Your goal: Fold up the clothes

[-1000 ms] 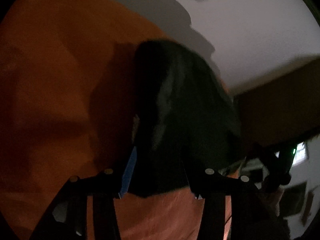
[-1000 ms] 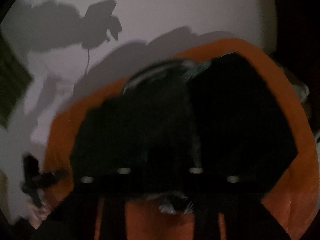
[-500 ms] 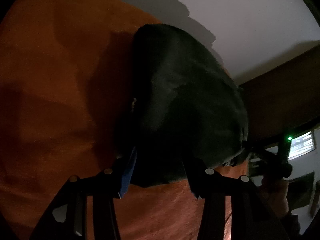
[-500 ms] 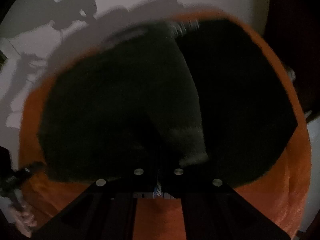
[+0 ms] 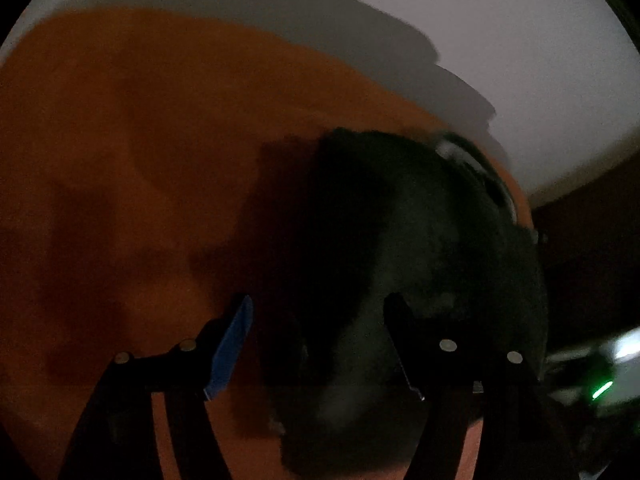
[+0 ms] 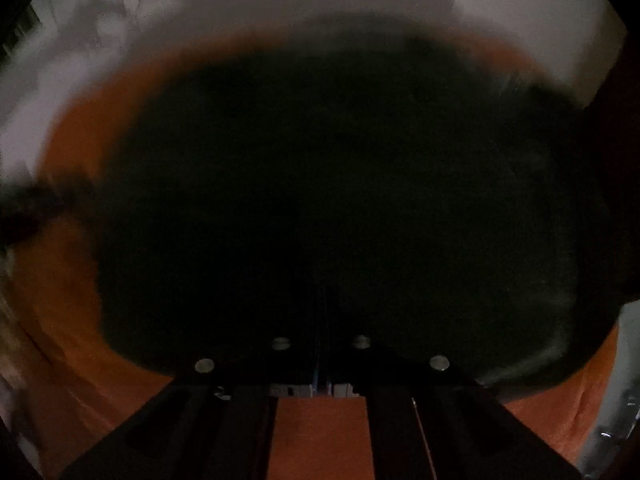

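A black garment (image 5: 432, 280) lies on an orange sheet (image 5: 140, 160). In the left wrist view it fills the lower right. My left gripper (image 5: 320, 312) is open, its fingers on either side of the garment's near edge, with the blue pad (image 5: 232, 344) over the sheet. In the right wrist view the garment (image 6: 340, 200) fills most of the blurred frame. My right gripper (image 6: 322, 344) has its fingers together at the garment's near edge, shut on the cloth.
A pale wall (image 5: 520, 60) rises behind the orange sheet, with shadows on it. A dark wooden piece (image 5: 592, 232) stands at the right. A green light (image 5: 600, 390) glows at the lower right. The room is dim.
My left gripper has let go and pulled back, and the garment now lies lower and flatter. My right gripper stays shut on the cloth and has moved closer over it.
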Action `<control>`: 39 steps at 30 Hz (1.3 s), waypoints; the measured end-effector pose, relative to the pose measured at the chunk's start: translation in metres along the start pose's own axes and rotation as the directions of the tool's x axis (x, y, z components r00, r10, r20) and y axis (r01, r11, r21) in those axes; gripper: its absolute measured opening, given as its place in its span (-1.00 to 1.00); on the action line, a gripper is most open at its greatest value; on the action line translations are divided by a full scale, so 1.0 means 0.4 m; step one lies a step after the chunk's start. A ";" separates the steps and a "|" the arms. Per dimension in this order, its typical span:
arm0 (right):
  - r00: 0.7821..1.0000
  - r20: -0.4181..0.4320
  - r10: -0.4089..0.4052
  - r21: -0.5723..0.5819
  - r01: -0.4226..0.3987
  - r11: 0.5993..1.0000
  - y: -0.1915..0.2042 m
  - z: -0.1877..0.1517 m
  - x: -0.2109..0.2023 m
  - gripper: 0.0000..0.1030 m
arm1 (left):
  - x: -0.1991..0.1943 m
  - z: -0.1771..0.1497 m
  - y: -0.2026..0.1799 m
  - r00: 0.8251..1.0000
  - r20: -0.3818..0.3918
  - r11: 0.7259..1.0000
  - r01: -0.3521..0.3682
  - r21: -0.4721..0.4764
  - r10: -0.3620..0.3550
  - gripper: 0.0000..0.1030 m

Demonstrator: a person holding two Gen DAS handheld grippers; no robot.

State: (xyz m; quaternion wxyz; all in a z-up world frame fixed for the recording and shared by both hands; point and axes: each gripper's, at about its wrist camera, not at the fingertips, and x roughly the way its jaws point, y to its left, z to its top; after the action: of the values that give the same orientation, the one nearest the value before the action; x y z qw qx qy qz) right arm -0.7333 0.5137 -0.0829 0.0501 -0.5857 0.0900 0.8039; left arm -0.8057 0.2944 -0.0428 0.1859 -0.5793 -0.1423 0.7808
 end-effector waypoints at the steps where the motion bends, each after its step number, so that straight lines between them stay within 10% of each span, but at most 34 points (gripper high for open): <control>1: 1.000 -0.010 0.004 0.011 -0.004 1.000 -0.006 -0.005 -0.002 -1.00 | 0.008 0.007 0.013 1.000 -0.008 1.000 0.004 -0.026 -0.005 0.34; 9: 0.984 0.038 0.173 -0.117 -0.167 0.979 0.161 0.131 -0.137 -0.85 | -0.074 -0.200 0.094 0.979 0.028 0.972 0.205 -0.117 -0.203 0.35; 22: 0.983 -0.176 -0.047 -0.234 0.004 0.972 0.463 0.460 0.062 -0.14 | 0.049 -0.307 0.048 0.948 0.028 0.936 0.317 -0.152 -0.317 0.12; 25: 0.970 -0.195 -0.148 -0.298 0.086 0.951 0.483 0.470 0.121 -0.14 | 0.061 -0.307 0.063 0.950 0.041 0.931 0.313 -0.186 -0.311 -0.23; 30: 0.974 -0.126 -0.188 -0.295 0.144 0.944 0.484 0.485 0.137 -0.95 | 0.055 -0.306 0.052 0.949 0.064 0.935 0.314 -0.166 -0.308 -0.58; 39: 0.993 -0.081 -0.088 -0.221 0.068 0.973 0.425 0.467 0.110 -0.93 | 0.069 -0.298 0.027 0.943 0.056 0.929 0.332 -0.166 -0.327 -0.65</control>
State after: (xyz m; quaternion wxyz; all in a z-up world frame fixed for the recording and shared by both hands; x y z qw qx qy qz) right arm -0.9528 0.3841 -0.0545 0.0130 -0.6267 -0.0198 0.7789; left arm -0.6999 0.2982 -0.1054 0.2611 -0.5502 -0.3073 0.7312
